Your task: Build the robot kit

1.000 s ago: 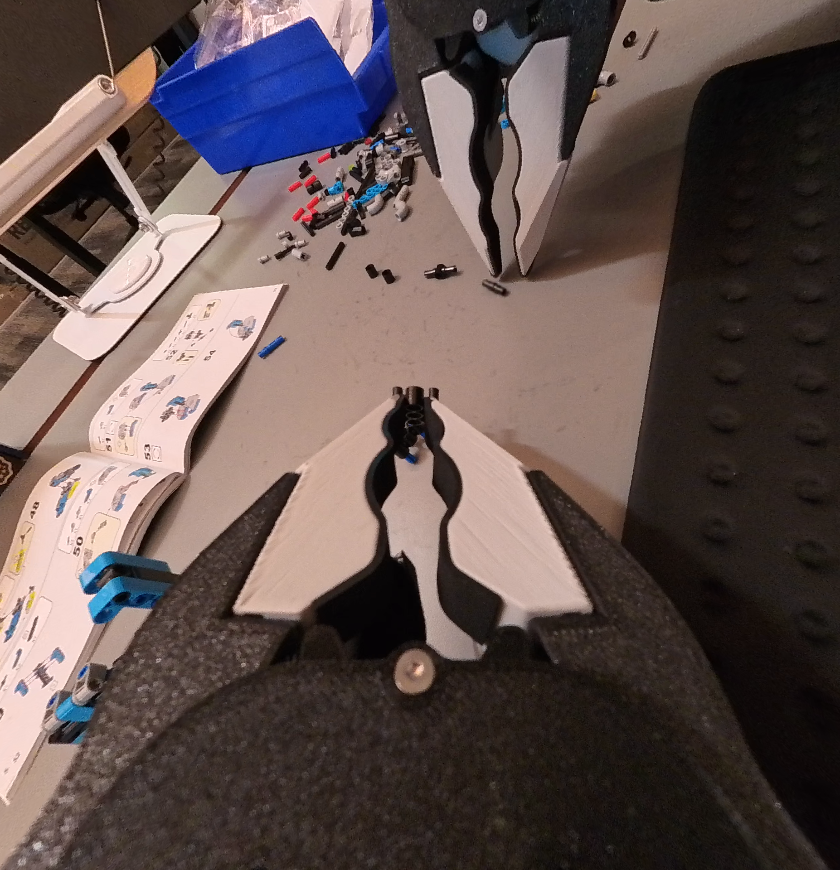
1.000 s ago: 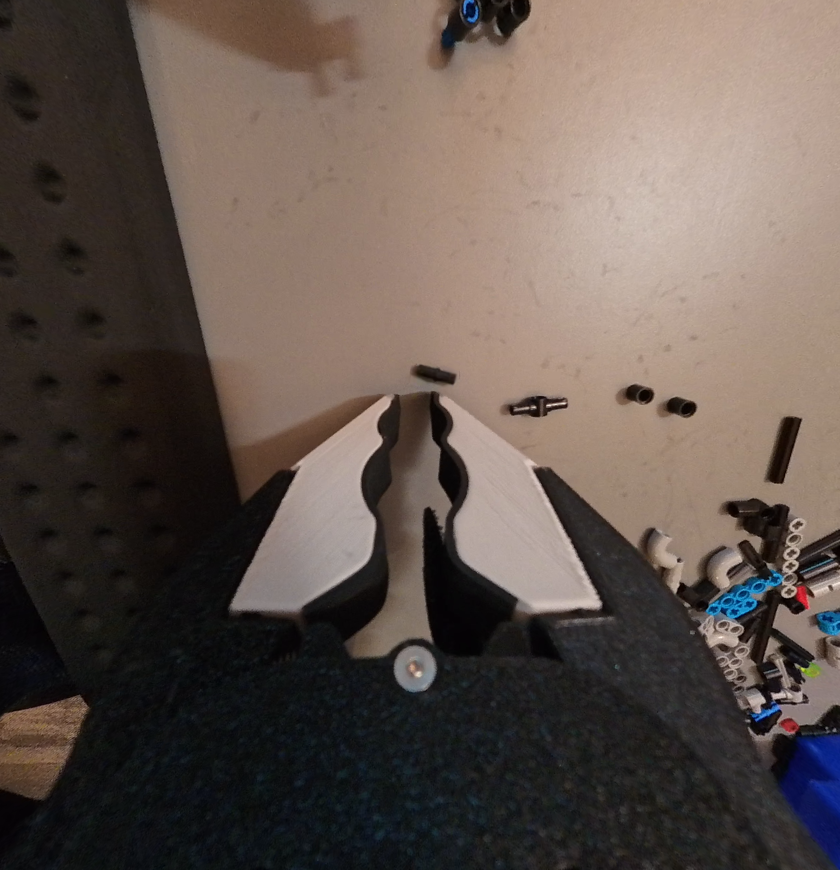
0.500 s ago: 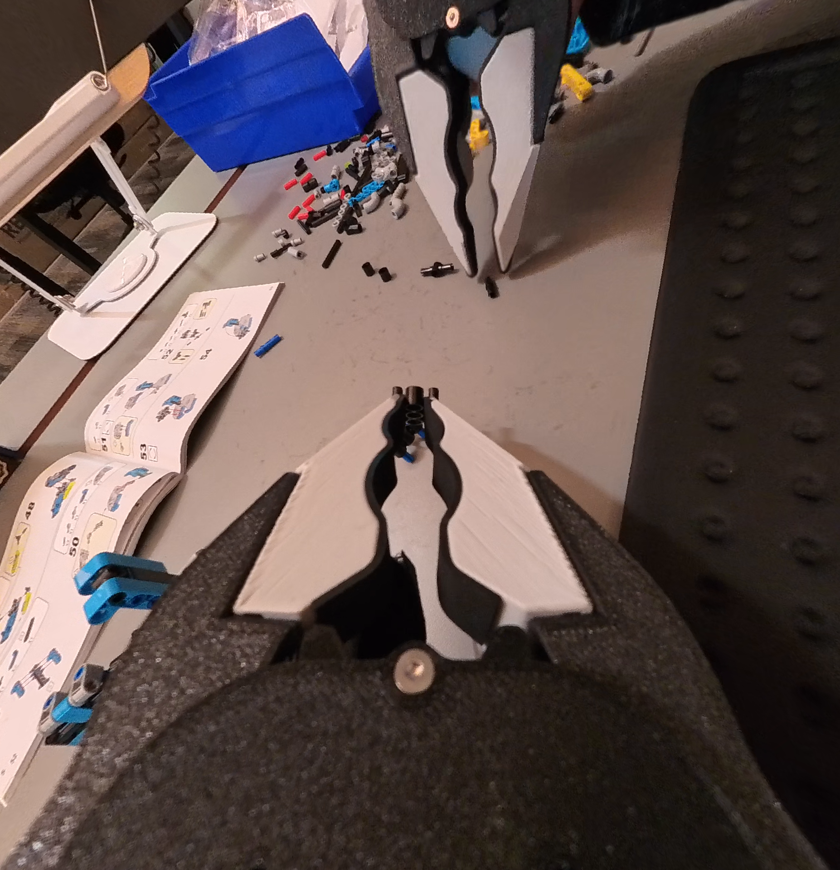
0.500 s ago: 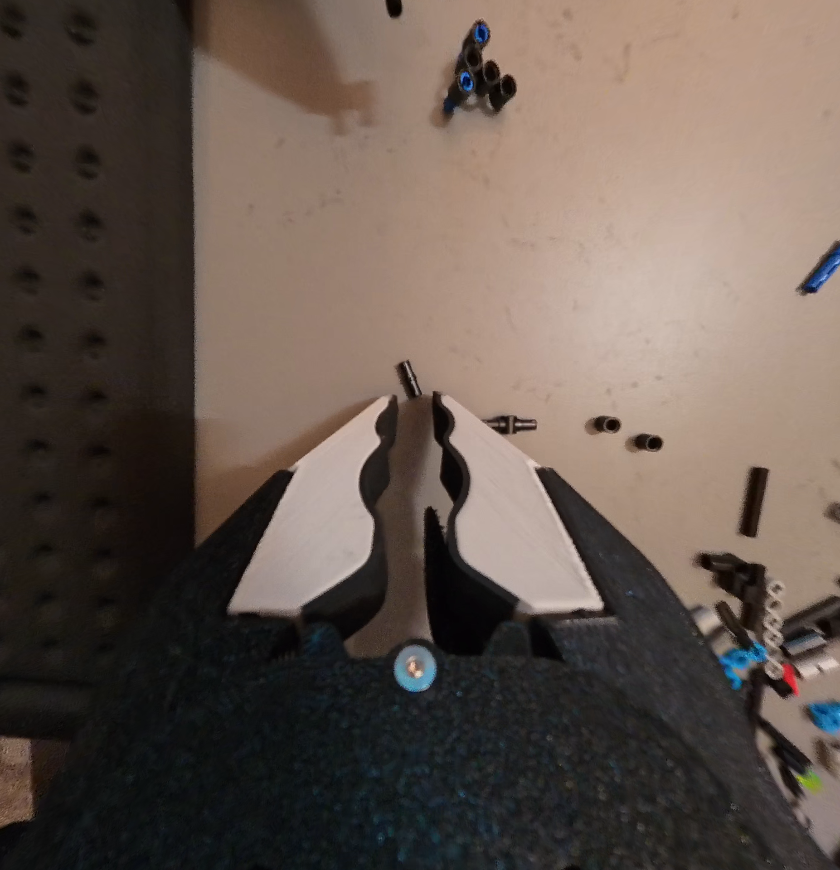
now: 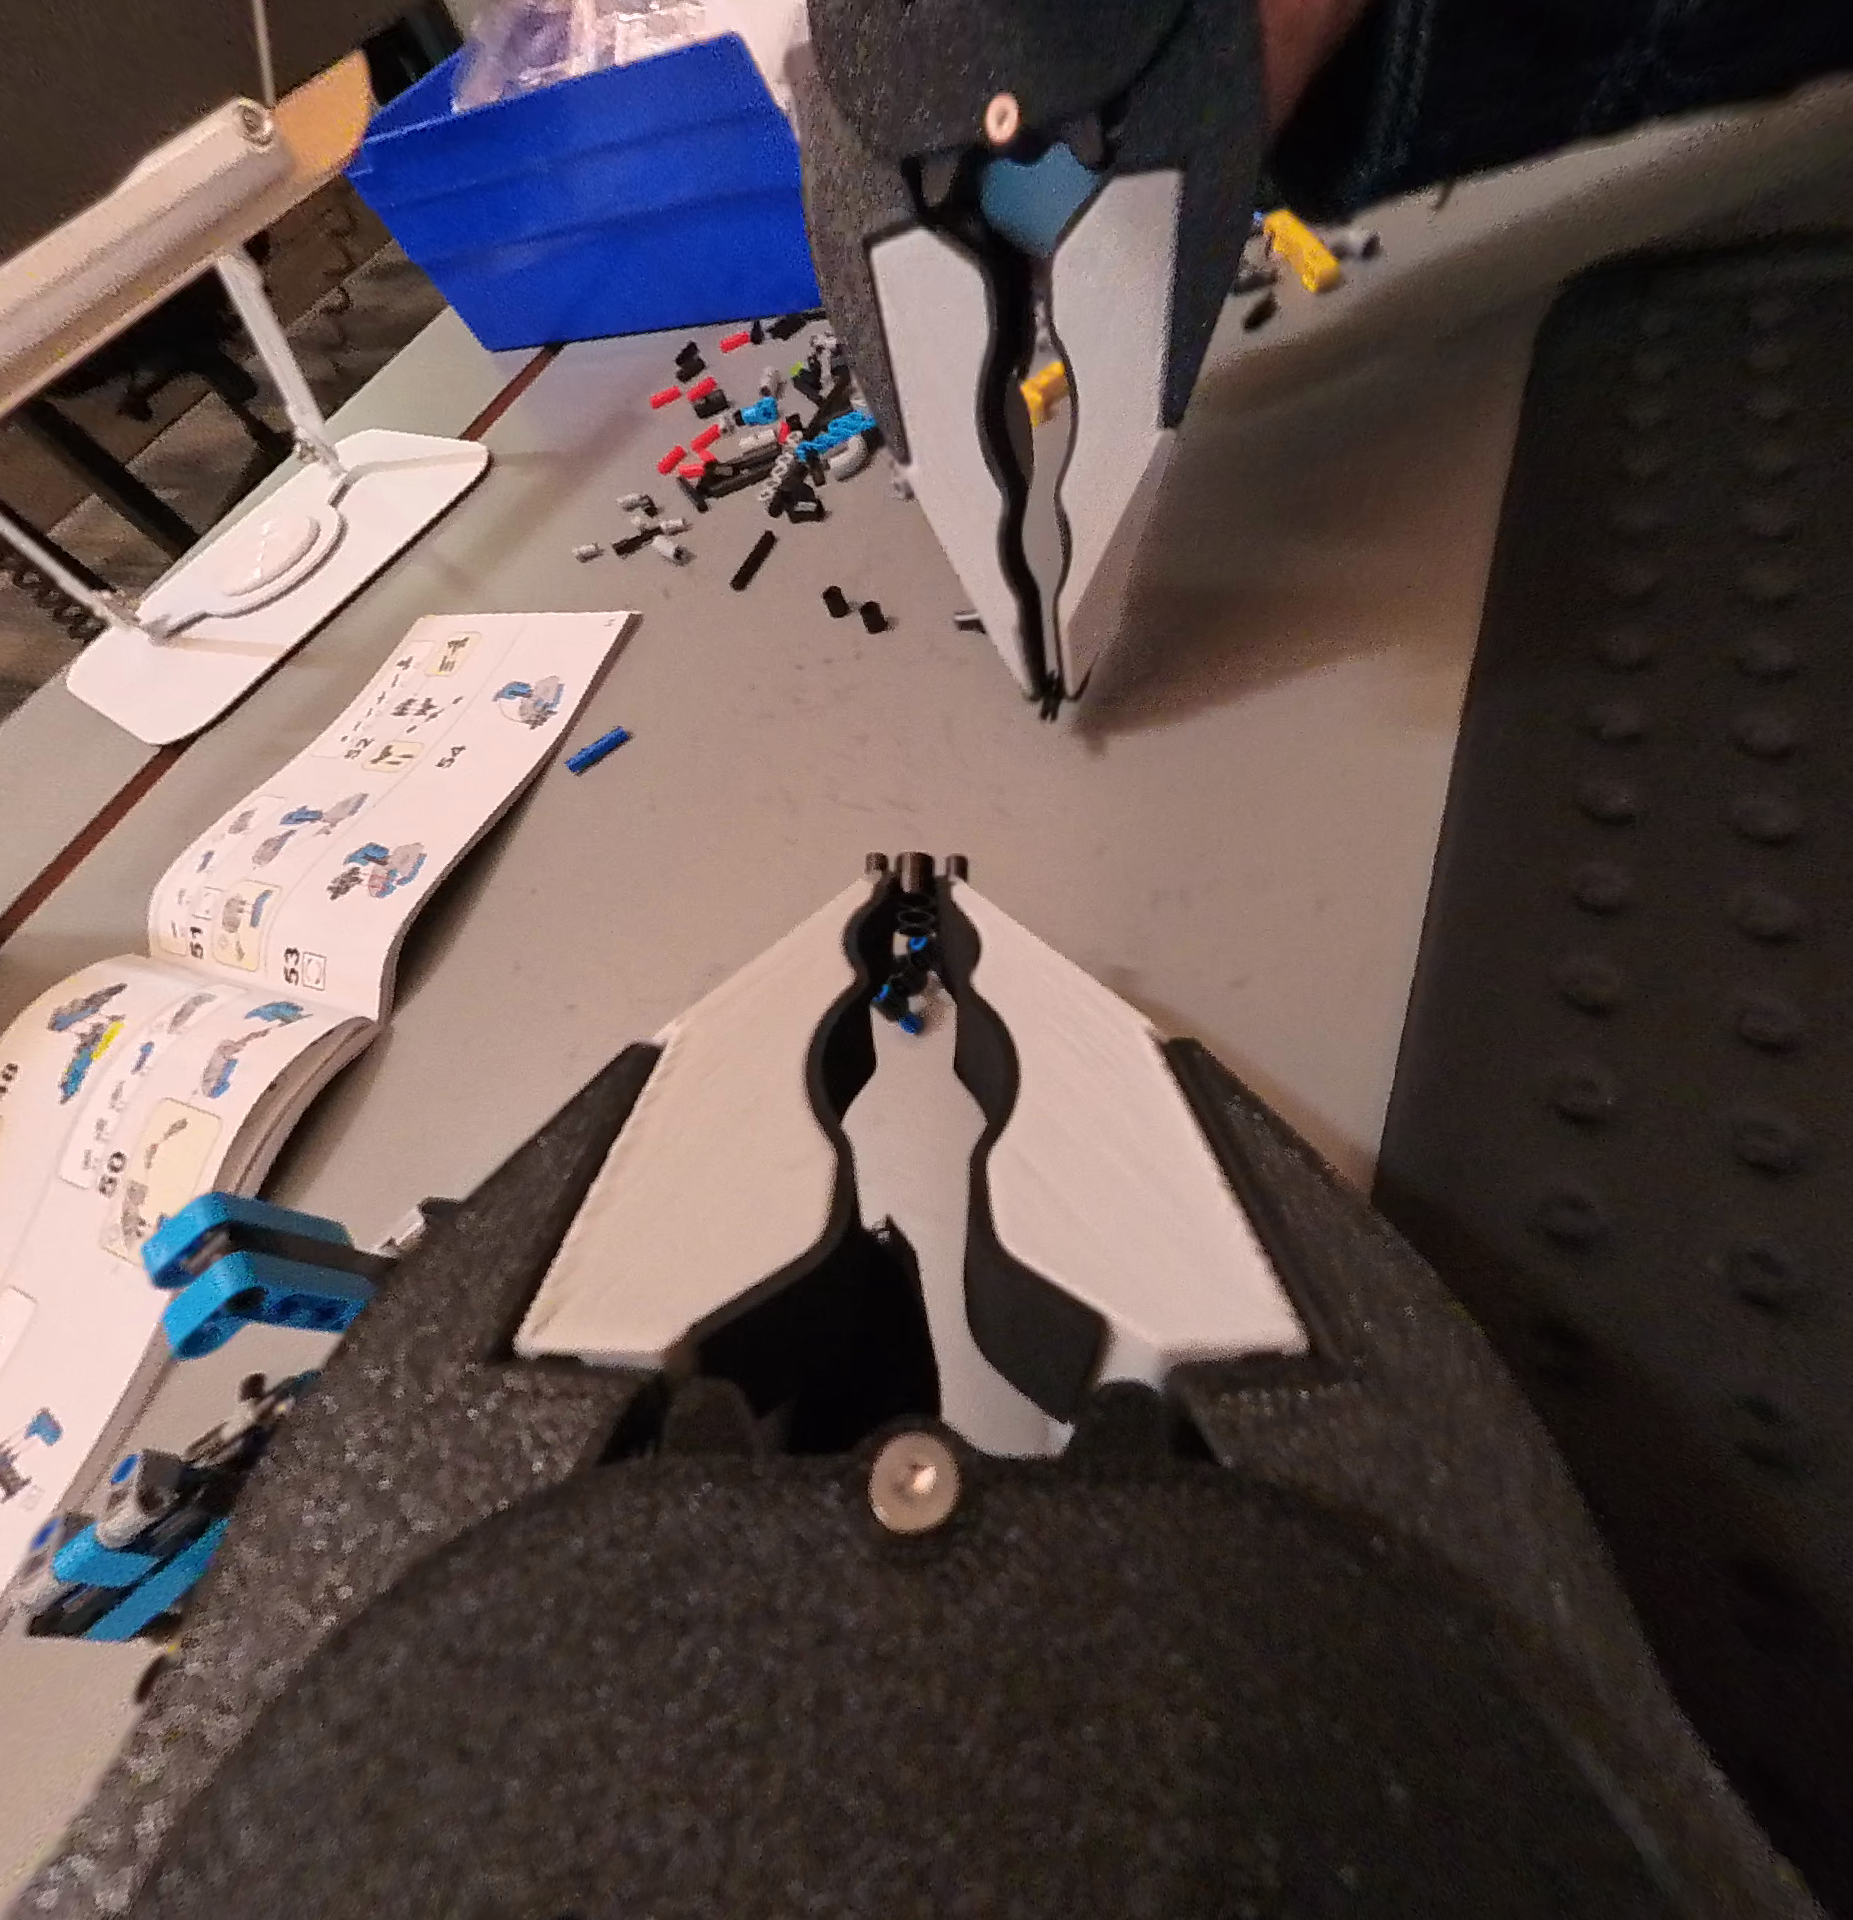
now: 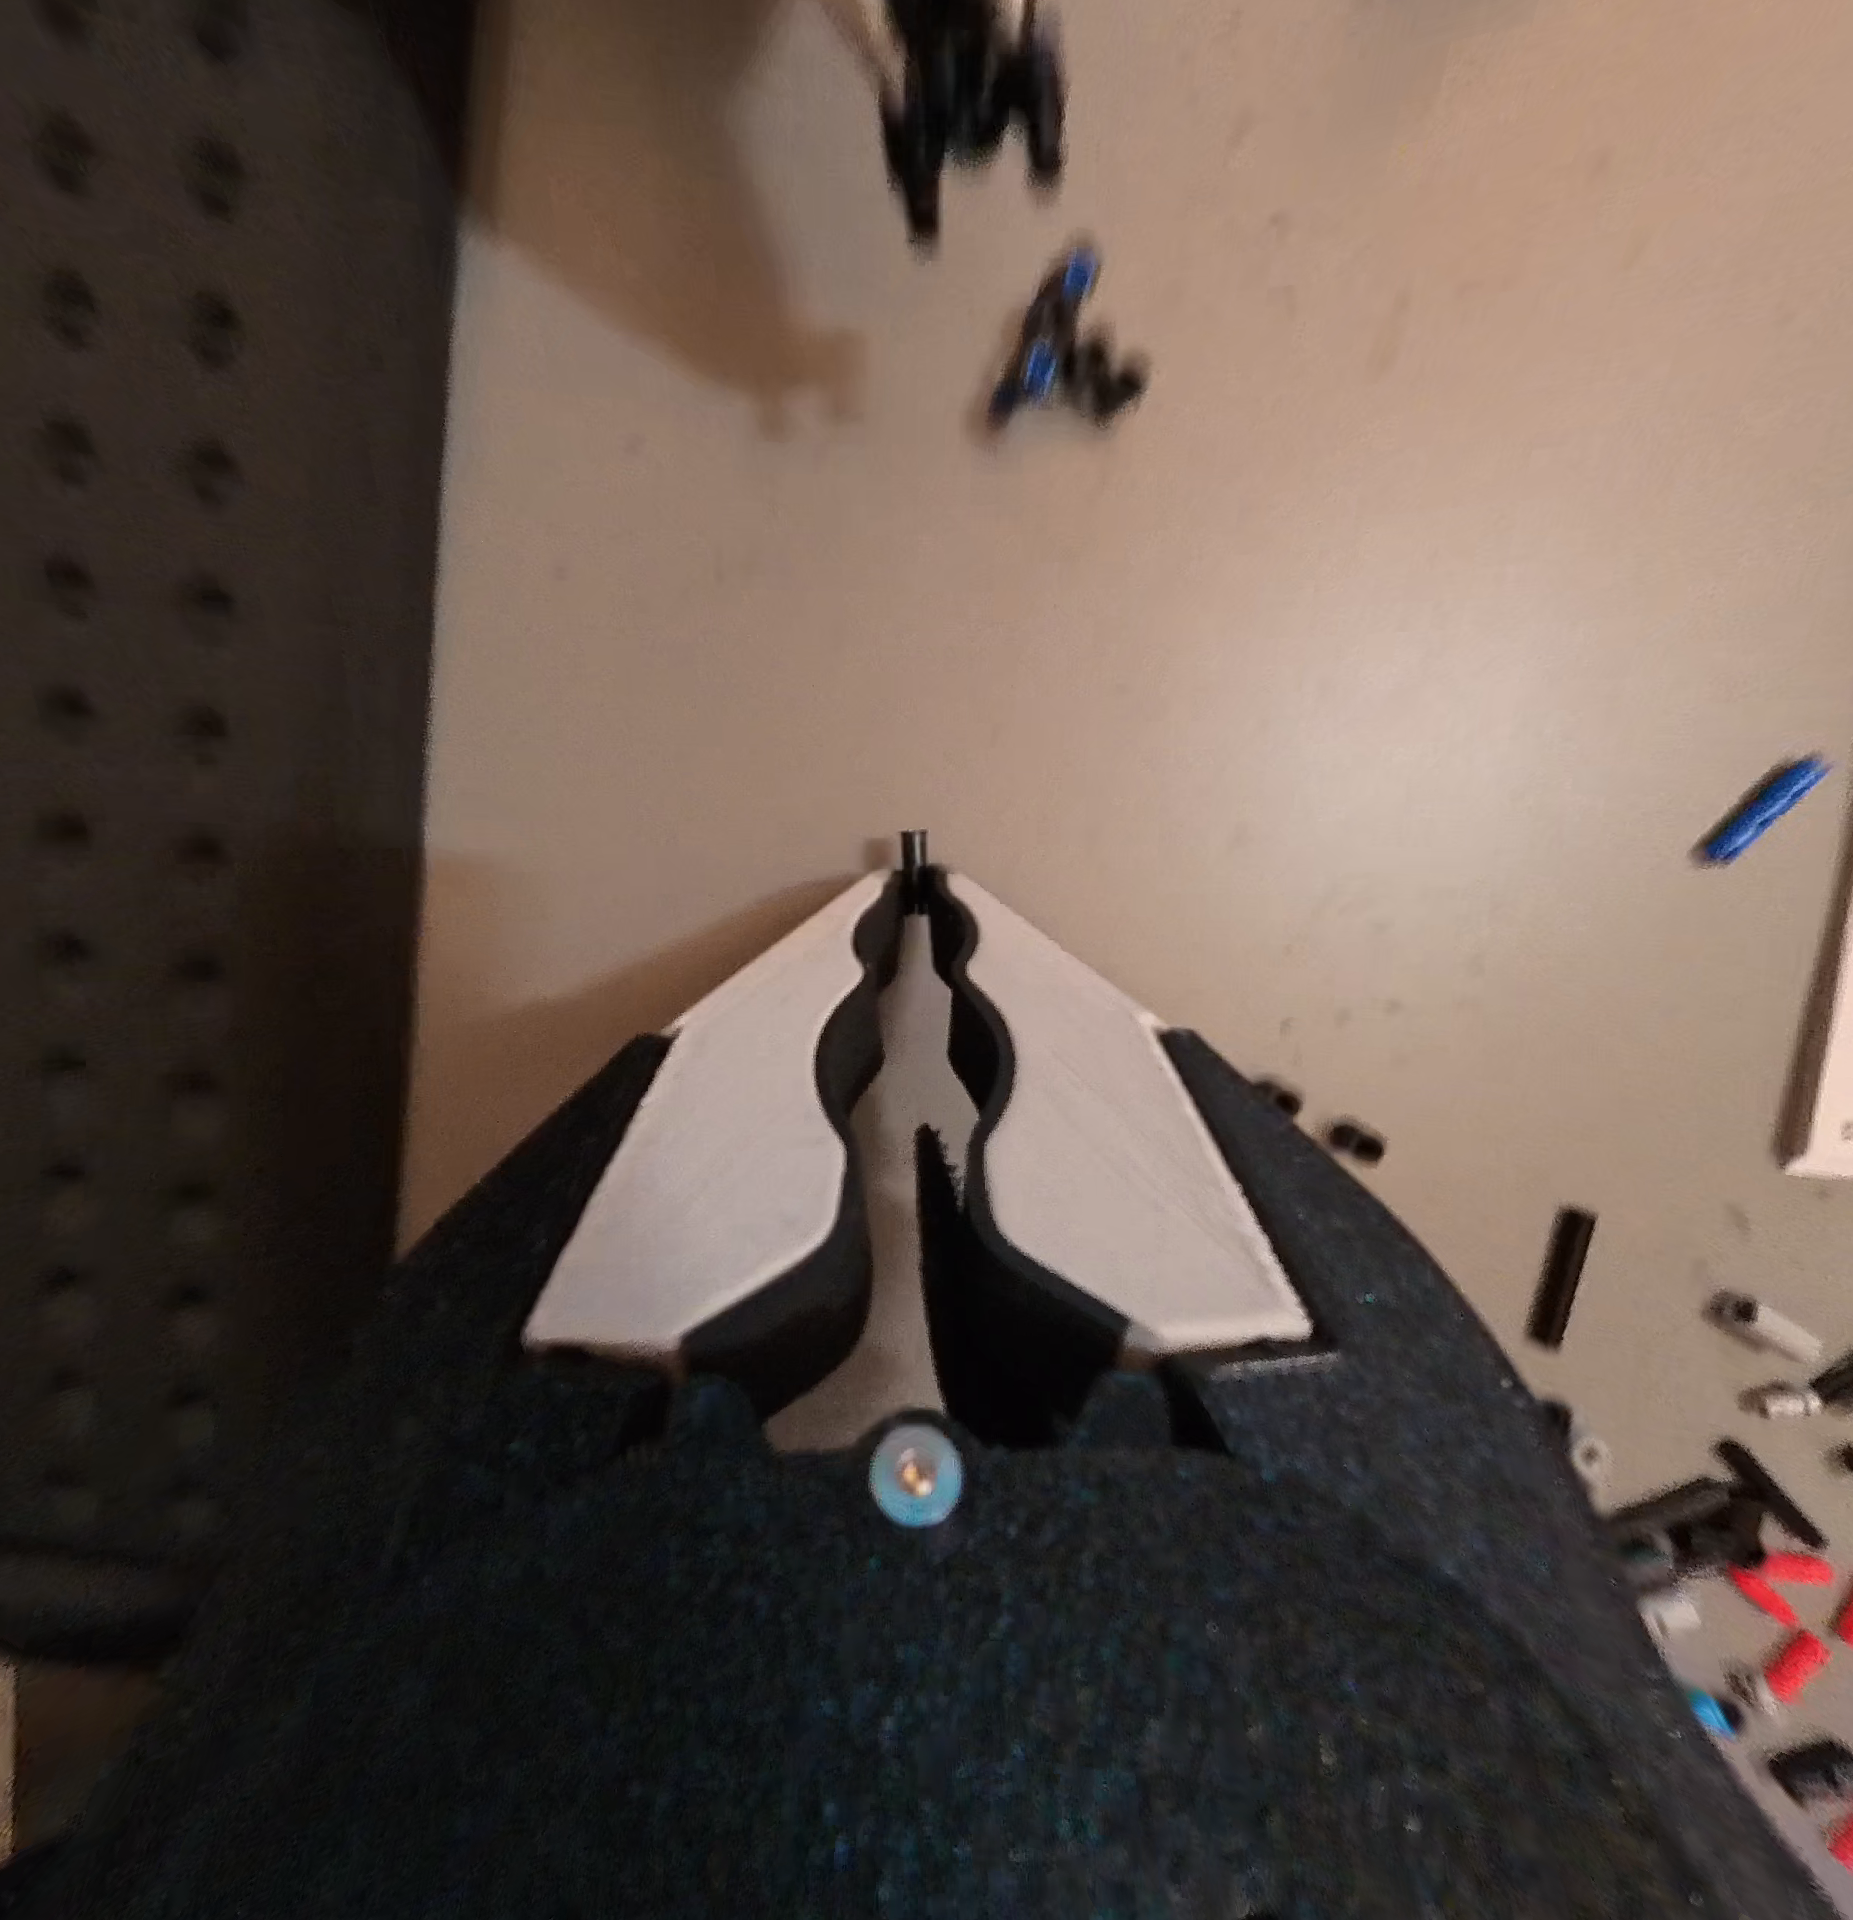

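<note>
My left gripper (image 5: 914,883) is shut on a small black assembly (image 5: 911,868) whose three tube ends poke out past the tips; a black spring and a blue pin show in the gap behind. My right gripper (image 6: 914,883) is shut on a short black pin (image 6: 911,854) that sticks out of its tips. In the left wrist view the right gripper (image 5: 1052,691) points down at the grey table (image 5: 1213,831), a little ahead of my left tips. A blurred black-and-blue cluster (image 6: 1057,353) shows farther ahead in the right wrist view.
A black dimpled mat (image 5: 1680,935) borders the table on one side. An open instruction booklet (image 5: 361,862), a blue beam assembly (image 5: 247,1288), a loose blue pin (image 5: 598,750), a pile of small parts (image 5: 766,447), a blue bin (image 5: 589,197) and a white lamp base (image 5: 278,540) lie on the other side. About 10 cm separates my left fingertips from my right.
My right gripper's jaws have closed on the short black pin that lay just ahead of its tips. It has moved closer to my left gripper. The left gripper keeps its hold.
</note>
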A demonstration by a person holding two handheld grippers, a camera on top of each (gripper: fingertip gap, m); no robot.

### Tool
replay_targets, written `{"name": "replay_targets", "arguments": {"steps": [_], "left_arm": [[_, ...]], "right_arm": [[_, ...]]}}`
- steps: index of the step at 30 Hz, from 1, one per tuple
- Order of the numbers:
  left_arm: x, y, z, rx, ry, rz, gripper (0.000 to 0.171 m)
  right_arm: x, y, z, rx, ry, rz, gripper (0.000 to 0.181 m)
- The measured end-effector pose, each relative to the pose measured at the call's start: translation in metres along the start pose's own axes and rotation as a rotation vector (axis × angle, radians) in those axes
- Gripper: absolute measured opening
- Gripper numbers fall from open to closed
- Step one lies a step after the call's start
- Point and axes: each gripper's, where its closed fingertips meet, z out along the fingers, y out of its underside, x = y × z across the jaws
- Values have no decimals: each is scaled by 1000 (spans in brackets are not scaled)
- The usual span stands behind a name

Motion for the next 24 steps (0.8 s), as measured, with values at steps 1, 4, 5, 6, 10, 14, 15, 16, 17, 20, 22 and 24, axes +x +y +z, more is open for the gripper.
{"name": "replay_targets", "arguments": {"steps": [1,4,5,6,10,14,15,16,17,20,22,24], "left_arm": [[-2,-1,0,5,-3,-28,7],[-11,-6,-2,29,-28,-96,7],[-14,-7,-3,37,-35,-107,7],[-16,-7,-4,43,-44,-111,7],[-20,-5,-4,27,-81,-92,7],[-28,-3,-6,12,-141,-84,6],[-30,-1,-6,1,-160,-74,7],[-32,0,-6,-11,-187,-53,7],[-34,0,-6,-20,-220,-17,7],[-37,-3,-8,-30,-298,91,7],[-37,-5,-9,-29,-314,119,7],[-37,-7,-10,-18,-326,128,6]], "right_arm": [[1,-20,-4,97,3,31,4],[1,-85,-23,446,-10,130,4],[3,-97,-23,503,12,153,4],[6,-103,-19,531,33,173,4],[6,-113,-3,554,44,229,4],[13,-118,-1,624,54,342,4],[14,-119,1,647,39,398,4],[16,-120,2,678,22,461,4],[18,-121,3,719,-10,532,4],[19,-125,1,858,-191,742,4],[18,-126,0,912,-295,820,4],[18,-127,-3,942,-347,854,3]]}}
